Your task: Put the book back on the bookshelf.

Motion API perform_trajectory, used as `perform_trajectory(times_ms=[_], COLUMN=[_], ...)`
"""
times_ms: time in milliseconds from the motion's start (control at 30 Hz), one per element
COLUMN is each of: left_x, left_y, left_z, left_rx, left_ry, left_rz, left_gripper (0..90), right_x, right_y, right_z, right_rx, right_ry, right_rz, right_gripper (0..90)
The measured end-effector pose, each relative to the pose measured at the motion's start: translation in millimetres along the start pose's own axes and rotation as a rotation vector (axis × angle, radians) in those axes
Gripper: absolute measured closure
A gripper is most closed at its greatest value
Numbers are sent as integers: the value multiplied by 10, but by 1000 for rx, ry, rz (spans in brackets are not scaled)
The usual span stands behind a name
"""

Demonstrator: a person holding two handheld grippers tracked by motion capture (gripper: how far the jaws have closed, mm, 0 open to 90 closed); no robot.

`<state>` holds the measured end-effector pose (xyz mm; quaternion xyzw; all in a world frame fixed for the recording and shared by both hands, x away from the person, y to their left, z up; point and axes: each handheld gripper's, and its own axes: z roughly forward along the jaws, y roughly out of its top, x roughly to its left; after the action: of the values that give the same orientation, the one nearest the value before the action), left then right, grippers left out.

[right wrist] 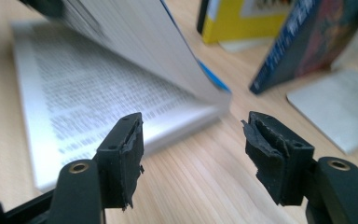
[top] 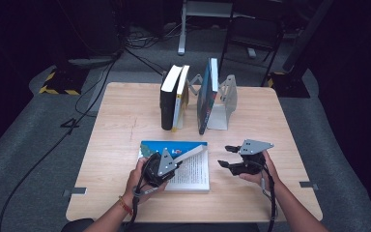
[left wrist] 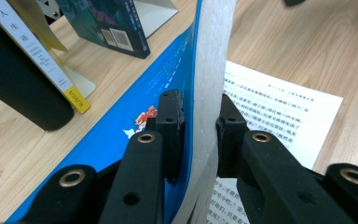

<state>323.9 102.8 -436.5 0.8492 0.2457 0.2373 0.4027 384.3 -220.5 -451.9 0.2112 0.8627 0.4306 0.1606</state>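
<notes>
Blue cover and front pages of the open book (top: 186, 169) are pinched in the left gripper (left wrist: 200, 121). The right gripper (right wrist: 193, 158), just right of it, stands spread and empty; the raised sheaf could slip and flop shut

On the light wooden table (top: 125, 111) in front of me, the open blue-covered paperback (top: 193, 171) lies near my edge, a little left of centre. My left gripper (left wrist: 198, 123) sits over its left half, the raised cover and front pages between the pads. My right gripper (top: 231, 156) is just right of the book, apart from it. Behind, at the far edge, the black hardback (top: 168, 96) and yellow-edged paperback (top: 181, 99) stand left of the dark-blue book (top: 206, 96), which leans on the grey metal bookend (top: 224, 104).
</notes>
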Motion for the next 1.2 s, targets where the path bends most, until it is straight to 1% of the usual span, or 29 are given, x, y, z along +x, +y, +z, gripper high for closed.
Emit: perform_trajectory(times_ms=[33,67,100,133,167,200,233,300,367,433,567,600,700,733,767,867,933,967,1033,1100,1133,1167,1200], left_x=[15,25,33,33,58,58,66,92,109,122,145,150,202,213,231,251,256,258,268,271,267,269,272], left_y=[4,3,5,5,10,10,13,22,24,22,27,27,21,15,15,7,2,2,0,-1,-2,-3,-5], left_z=[-11,-21,-32,-32,-54,-54,-69,-104,-131,-150,-173,-182,-225,-237,-253,-282,-301,-306,-311,-308,-309,-312,-315], left_rx=[-2,-13,-20,-20,-34,-34,-43,-54,-62,-72,-81,-91,-110,-118,-120,-135,-142,-144,-144,-146,-148,-147,-147], left_ry=[-4,-3,-2,-2,-5,-5,-2,-2,-3,-4,-12,-12,-23,-24,-27,-33,-38,-40,-49,-56,-56,-60,-63], left_rz=[0,-8,-7,-7,-21,-21,-25,-31,-35,-46,-55,-62,-81,-95,-100,-109,-112,-111,-110,-110,-111,-110,-108], left_gripper=[763,763,764,764,764,765,765,768,769,769,770,769,769,770,770,770,770,770,769,769,768,768,768], right_x=[-7,-11,-13,-13,-2,-2,4,1,-9,-24,-28,-28,-51,-67,-73,-81,-91,-99,-96,-107,-107,-91,-59], right_y=[-20,-42,-65,-65,-88,-88,-89,-87,-86,-92,-92,-93,-91,-90,-93,-95,-95,-100,-110,-118,-110,-93,-78], right_z=[36,75,117,117,199,199,232,307,367,412,493,509,526,532,537,551,586,620,659,705,734,745,750], right_rx=[26,47,60,60,88,88,93,93,108,106,112,111,102,104,99,98,103,111,123,107,91,83,82], right_ry=[-13,-20,-11,-11,-2,-2,-7,0,-8,6,7,4,2,-2,1,3,12,24,35,62,87,106,92], right_rz=[-7,-7,4,4,-1,-1,-8,0,-3,13,15,18,23,32,39,38,43,45,38,48,65,59,30], right_gripper=[374,376,377,377,379,379,382,385,386,389,391,390,382,375,374,374,371,369,359,359,352,382,382])
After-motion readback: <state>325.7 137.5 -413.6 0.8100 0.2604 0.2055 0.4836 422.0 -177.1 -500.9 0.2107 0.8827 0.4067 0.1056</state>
